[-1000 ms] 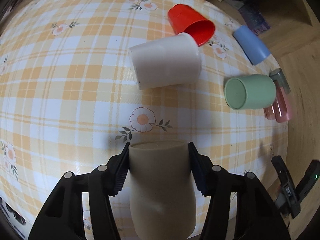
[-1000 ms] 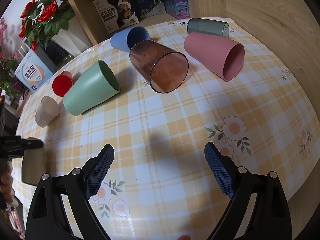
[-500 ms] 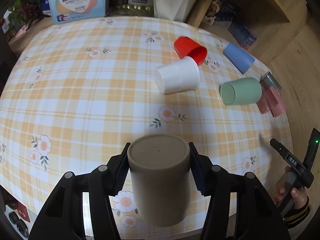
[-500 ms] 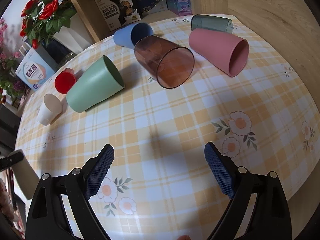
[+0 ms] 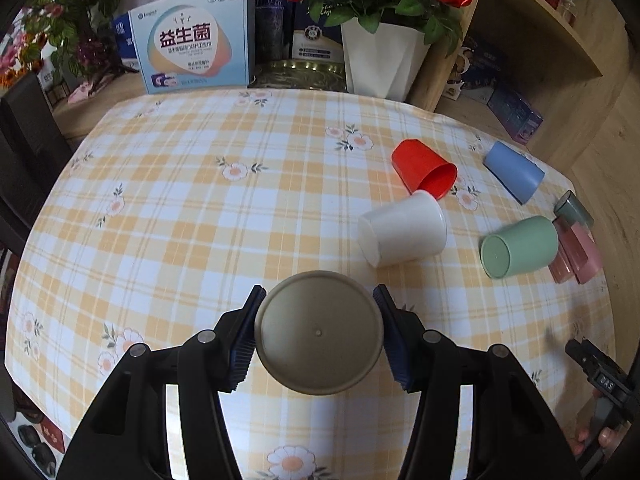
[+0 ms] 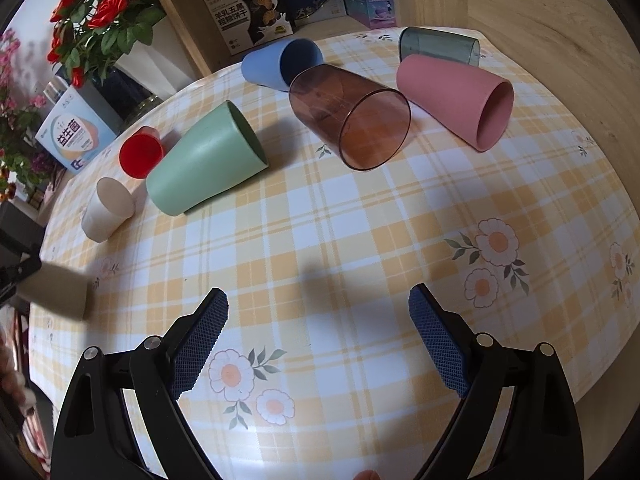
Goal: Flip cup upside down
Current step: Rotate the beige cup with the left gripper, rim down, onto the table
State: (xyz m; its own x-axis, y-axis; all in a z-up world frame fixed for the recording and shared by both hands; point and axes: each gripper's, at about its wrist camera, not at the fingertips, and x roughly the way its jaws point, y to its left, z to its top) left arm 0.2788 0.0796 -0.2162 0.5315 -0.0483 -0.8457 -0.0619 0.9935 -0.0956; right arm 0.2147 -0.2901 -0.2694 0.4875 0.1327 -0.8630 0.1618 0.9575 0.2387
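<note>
My left gripper (image 5: 318, 330) is shut on a tan cup (image 5: 318, 332), held above the checked tablecloth with its flat bottom facing the camera. The same tan cup (image 6: 54, 290) shows blurred at the left edge of the right wrist view. My right gripper (image 6: 318, 336) is open and empty above the near part of the table. Lying on their sides are a white cup (image 5: 402, 234), a red cup (image 5: 424, 170), a green cup (image 6: 204, 160), a blue cup (image 6: 280, 62), a clear brown cup (image 6: 352, 116), a pink cup (image 6: 456, 102) and a grey clear cup (image 6: 438, 46).
A white flower pot with red roses (image 5: 380, 56) and a printed box (image 5: 194, 50) stand behind the table. A wooden shelf with boxes (image 6: 296, 8) is at the far right edge. A wooden wall (image 6: 560, 32) borders the table's right side.
My left gripper has risen and tipped back with the tan cup, so the cup's flat bottom now faces the camera instead of its side. The right gripper has barely moved.
</note>
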